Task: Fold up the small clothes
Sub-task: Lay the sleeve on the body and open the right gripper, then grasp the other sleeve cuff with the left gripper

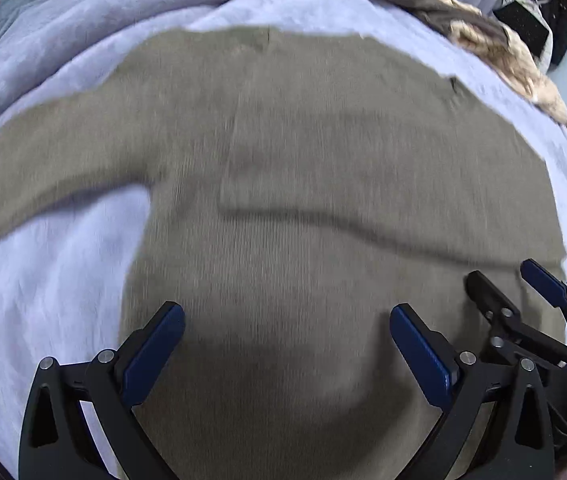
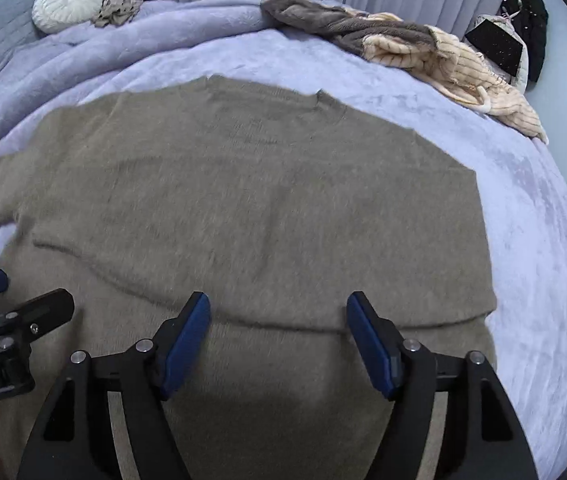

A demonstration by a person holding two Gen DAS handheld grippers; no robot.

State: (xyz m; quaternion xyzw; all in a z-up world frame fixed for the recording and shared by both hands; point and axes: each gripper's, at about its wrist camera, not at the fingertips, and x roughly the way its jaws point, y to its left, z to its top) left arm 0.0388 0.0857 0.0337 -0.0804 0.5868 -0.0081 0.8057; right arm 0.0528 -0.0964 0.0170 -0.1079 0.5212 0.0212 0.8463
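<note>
Sweater (image 1: 303, 160) front and centre, a taupe knit spread flat on the lavender blanket (image 1: 43, 280) covering the bed, one sleeve folded across the body so its edge makes a long crease from side to side. Over it hangs the left gripper (image 1: 287, 320), blue pads (image 1: 155, 352) spread wide, nothing between them but the knit lying below. To its right, near the sweater's right edge, the right gripper (image 2: 279, 316) is angled down too, jaws parted and not clamped on anything; the sleeve's crease runs just beyond its fingertips. The other sleeve stretches out to the left across the blanket. Far side of the bed: a heap of grey and cream clothes (image 2: 403, 48) near the edge, well apart from the sweater, and a round white cushion (image 2: 67, 2) by the headboard.
</note>
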